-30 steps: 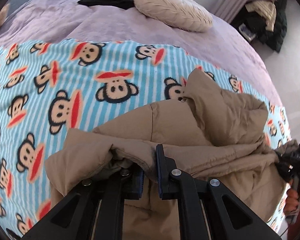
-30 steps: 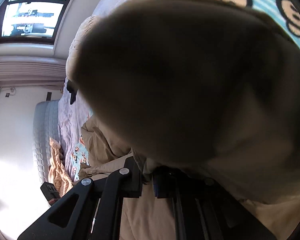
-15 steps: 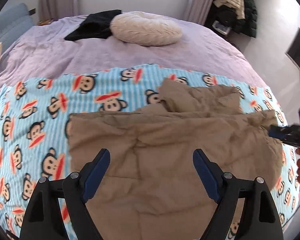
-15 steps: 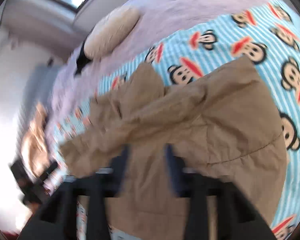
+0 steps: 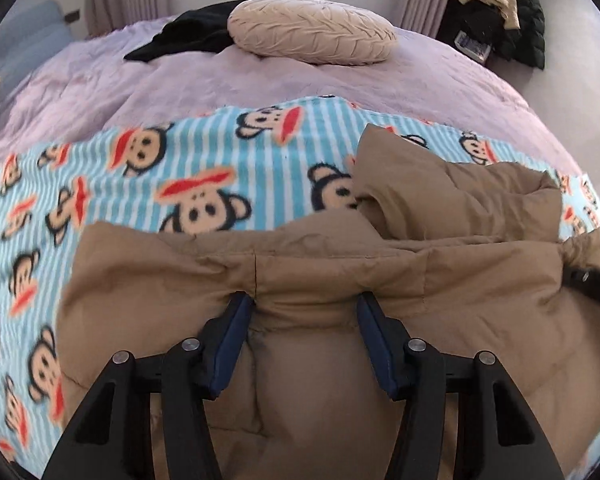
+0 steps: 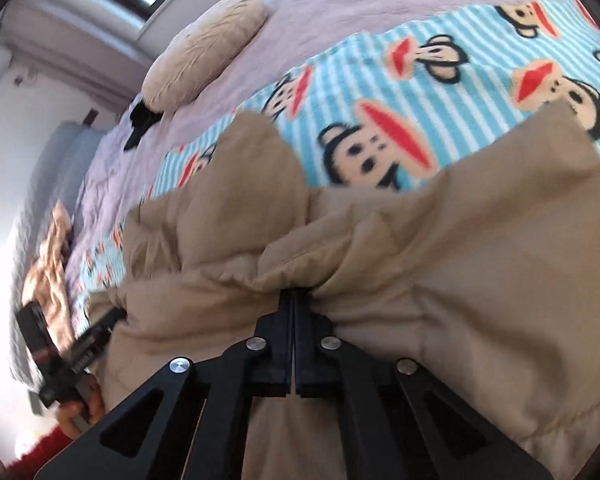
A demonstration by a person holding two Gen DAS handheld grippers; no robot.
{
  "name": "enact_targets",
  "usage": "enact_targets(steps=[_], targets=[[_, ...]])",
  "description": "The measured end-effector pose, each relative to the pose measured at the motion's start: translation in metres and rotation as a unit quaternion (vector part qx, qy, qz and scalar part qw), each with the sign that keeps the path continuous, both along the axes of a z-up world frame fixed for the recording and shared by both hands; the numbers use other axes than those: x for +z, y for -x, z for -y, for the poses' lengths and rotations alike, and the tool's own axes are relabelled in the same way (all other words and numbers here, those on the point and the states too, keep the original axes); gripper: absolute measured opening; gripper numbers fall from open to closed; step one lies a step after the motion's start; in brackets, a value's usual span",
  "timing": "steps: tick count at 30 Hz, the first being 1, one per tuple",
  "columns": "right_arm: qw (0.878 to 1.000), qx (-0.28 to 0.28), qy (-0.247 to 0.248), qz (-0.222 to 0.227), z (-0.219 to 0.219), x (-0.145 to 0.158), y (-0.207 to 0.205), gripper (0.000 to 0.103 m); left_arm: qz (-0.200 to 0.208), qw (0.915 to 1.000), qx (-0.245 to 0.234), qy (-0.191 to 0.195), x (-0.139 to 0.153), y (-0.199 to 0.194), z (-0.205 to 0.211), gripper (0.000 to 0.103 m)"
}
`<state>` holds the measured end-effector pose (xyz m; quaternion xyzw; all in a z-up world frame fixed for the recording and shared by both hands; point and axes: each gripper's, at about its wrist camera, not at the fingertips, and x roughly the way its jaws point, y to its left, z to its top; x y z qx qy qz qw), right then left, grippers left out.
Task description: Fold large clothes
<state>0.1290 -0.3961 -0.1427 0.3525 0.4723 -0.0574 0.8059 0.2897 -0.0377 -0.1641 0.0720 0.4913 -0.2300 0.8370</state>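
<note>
A large tan padded jacket (image 5: 340, 264) lies folded on a blue striped monkey-print blanket (image 5: 204, 168) on the bed. My left gripper (image 5: 306, 300) is open, its blue-padded fingers pressed against a thick fold of the jacket that bulges between them. My right gripper (image 6: 294, 296) is shut on a bunched fold of the same jacket (image 6: 460, 264). The right gripper's tip shows at the jacket's right edge in the left wrist view (image 5: 592, 280). The left gripper shows at the jacket's left edge in the right wrist view (image 6: 96, 332).
A beige round cushion (image 5: 312, 32) and a black garment (image 5: 196, 36) lie on the lilac bedcover (image 5: 180, 88) beyond the blanket. Dark clothes are piled on the floor at the far right (image 5: 512, 12). An orange cloth (image 6: 48, 240) lies at the bed's far side.
Both grippers let go of the jacket and drew back, leaving it laid flat. Now the left gripper has narrowed around a fold and the right has shut on a fold.
</note>
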Motion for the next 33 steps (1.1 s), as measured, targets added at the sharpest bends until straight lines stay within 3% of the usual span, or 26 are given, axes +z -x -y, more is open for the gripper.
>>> enact_targets(steps=[2,6,8,10,13,19,24,29,33], targets=[[1.0,-0.02,0.008,-0.004,0.011,0.008,0.001,0.0,0.002,1.0,0.006,-0.006,0.004,-0.007,-0.002,0.058],[0.995,-0.067,0.069,-0.023,0.034,0.034,0.038,0.0,0.045,0.9975,0.049,-0.024,0.026,-0.016,-0.034,0.058],[0.992,-0.083,0.092,-0.041,0.046,0.033,0.056,0.0,0.032,0.9958,0.076,-0.041,0.016,-0.026,-0.057,0.058],[0.99,-0.101,0.077,-0.057,0.061,0.018,0.065,0.0,0.005,0.9939,0.1,-0.046,-0.002,-0.036,-0.073,0.059],[0.99,-0.131,0.015,-0.05,0.082,-0.008,0.067,0.0,-0.021,0.992,0.118,-0.041,-0.025,-0.049,-0.08,0.059],[0.989,-0.123,0.037,-0.072,0.085,-0.019,0.044,0.0,-0.027,0.9891,0.135,-0.054,-0.044,-0.066,-0.066,0.059],[0.987,-0.14,0.051,-0.054,0.077,0.013,0.055,0.004,-0.011,0.9864,0.154,-0.058,-0.015,-0.059,-0.073,0.059],[0.989,-0.115,0.079,-0.049,0.051,0.036,0.079,0.004,-0.006,0.9899,0.128,-0.061,0.016,-0.021,-0.094,0.059],[0.99,-0.121,0.062,-0.046,0.034,0.044,0.111,0.004,-0.022,0.9896,0.127,-0.064,0.025,0.009,-0.109,0.059]])
